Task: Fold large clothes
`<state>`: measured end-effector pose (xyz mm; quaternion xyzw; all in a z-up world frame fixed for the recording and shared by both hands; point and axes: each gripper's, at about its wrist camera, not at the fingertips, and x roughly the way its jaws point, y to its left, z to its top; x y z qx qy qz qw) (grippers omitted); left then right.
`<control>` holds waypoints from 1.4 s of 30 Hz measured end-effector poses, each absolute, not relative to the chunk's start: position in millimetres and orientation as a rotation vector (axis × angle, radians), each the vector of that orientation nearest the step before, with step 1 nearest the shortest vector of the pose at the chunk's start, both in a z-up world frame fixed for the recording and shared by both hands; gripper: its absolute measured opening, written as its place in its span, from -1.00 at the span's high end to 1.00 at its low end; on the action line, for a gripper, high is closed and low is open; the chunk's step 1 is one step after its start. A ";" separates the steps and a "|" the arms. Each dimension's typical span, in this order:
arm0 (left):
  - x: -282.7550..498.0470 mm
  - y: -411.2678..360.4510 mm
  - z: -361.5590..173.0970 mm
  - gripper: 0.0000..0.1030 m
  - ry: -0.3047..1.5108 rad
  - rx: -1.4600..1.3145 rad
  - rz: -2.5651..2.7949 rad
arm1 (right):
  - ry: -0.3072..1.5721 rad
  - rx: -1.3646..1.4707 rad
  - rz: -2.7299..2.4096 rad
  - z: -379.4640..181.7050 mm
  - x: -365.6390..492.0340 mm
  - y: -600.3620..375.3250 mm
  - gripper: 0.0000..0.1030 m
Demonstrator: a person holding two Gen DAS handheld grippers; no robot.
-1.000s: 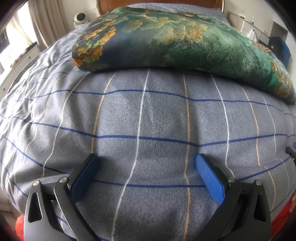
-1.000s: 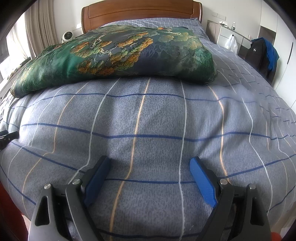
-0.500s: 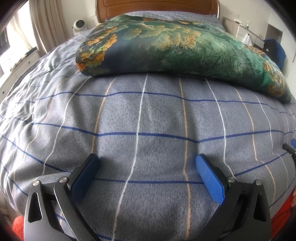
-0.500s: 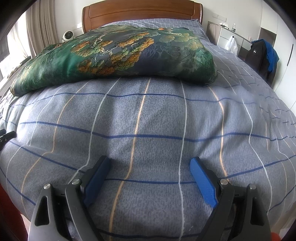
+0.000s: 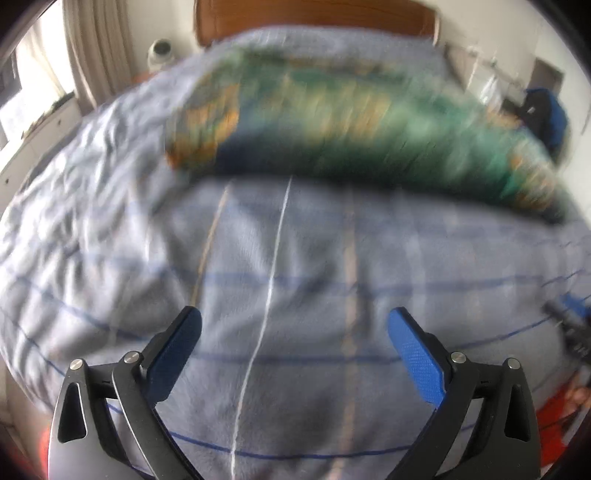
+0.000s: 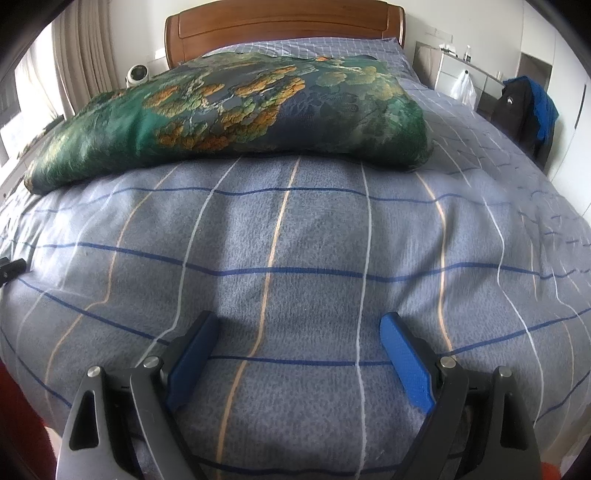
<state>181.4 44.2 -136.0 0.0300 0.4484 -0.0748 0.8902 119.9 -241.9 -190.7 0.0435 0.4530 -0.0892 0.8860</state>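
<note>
A folded green cloth with orange and blue floral print [image 6: 236, 110] lies across the far half of the bed; it also shows, blurred, in the left wrist view [image 5: 354, 125]. My left gripper [image 5: 294, 321] is open and empty above the near part of the bed. My right gripper [image 6: 299, 325] is open and empty, also above the near part of the bed, well short of the cloth. The tip of the left gripper shows at the left edge of the right wrist view [image 6: 11, 267].
The bed has a grey-blue checked cover [image 6: 314, 240] and a wooden headboard [image 6: 284, 22]. A small fan [image 6: 136, 74] stands at the far left by curtains. A dresser with a plastic bag [image 6: 463, 86] and a dark and blue jacket [image 6: 528, 107] stand at the right.
My left gripper has pulled back and up from the bed, and its view is now motion-blurred. My right gripper has lifted back slightly. Both stay open.
</note>
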 end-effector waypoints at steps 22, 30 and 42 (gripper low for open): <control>385.5 -118.1 -154.4 -0.99 0.913 0.322 -0.120 | 0.859 0.998 0.096 -181.9 228.5 -419.6 -0.90; 385.7 -100.8 -145.7 -0.99 0.947 0.269 -0.196 | 0.792 0.923 -0.022 -152.9 244.4 -402.6 0.13; 344.1 59.8 -58.2 -0.97 0.871 0.034 -0.224 | 0.628 0.264 0.161 47.9 276.1 -177.5 0.30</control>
